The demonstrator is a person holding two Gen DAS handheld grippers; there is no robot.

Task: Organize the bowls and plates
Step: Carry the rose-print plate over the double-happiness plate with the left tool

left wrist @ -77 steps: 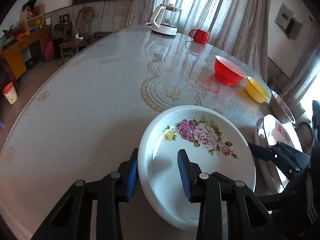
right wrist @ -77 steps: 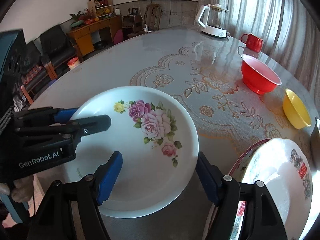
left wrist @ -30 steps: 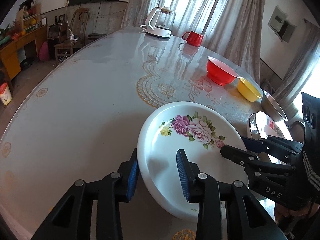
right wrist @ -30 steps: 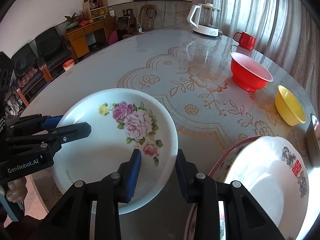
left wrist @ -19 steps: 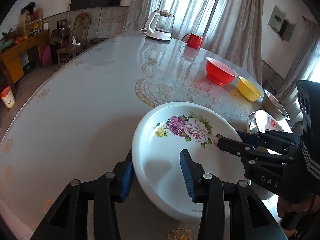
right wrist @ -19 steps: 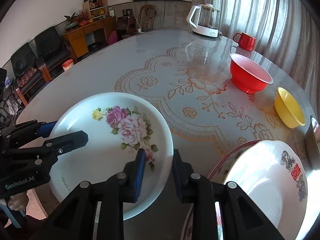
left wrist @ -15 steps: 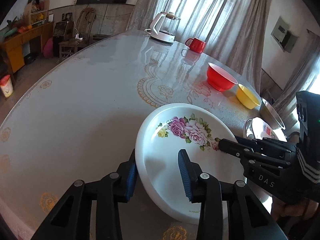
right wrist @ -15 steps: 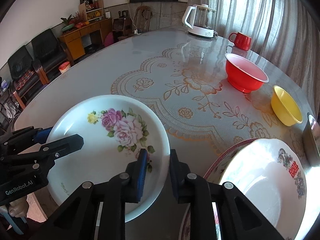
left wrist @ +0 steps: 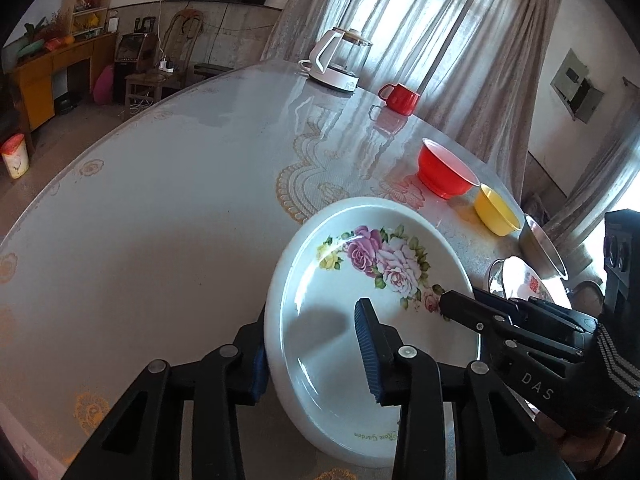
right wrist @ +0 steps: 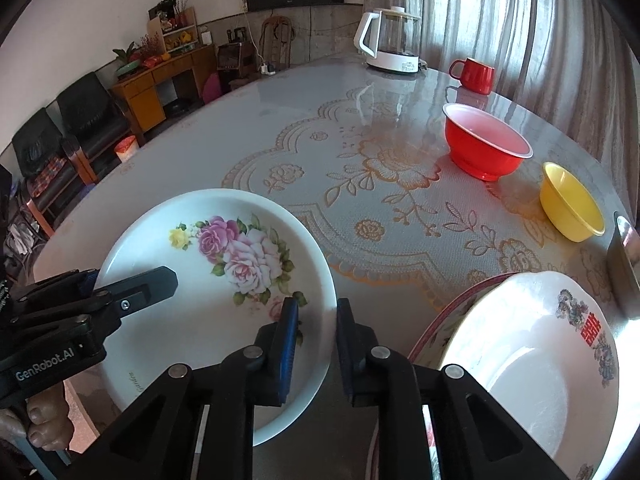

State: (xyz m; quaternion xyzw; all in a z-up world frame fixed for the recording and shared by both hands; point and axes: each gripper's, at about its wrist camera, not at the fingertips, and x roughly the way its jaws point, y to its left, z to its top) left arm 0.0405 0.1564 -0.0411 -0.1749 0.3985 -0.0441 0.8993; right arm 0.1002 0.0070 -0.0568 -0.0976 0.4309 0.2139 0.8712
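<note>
A white plate with pink roses point(left wrist: 372, 276) is held above the round table point(left wrist: 168, 208) by both grippers. My left gripper point(left wrist: 316, 352) is shut on its near left rim. My right gripper point(right wrist: 316, 344) is shut on its right rim; the plate also shows in the right wrist view point(right wrist: 224, 264). A white plate with a red mark point(right wrist: 532, 364) lies on a red-rimmed plate point(right wrist: 444, 312) at the lower right. A red bowl point(right wrist: 484, 148) and a yellow bowl point(right wrist: 572, 204) stand farther right.
A white kettle point(right wrist: 392, 44) and a red mug point(right wrist: 472, 74) stand at the table's far side. A metal bowl point(left wrist: 542, 246) sits at the right edge. Chairs and a wooden cabinet point(right wrist: 160, 84) stand beyond the table on the left.
My right gripper has closed from wide open onto the rose plate's right rim. The plate has lifted and tilted a little; the left gripper keeps its grip.
</note>
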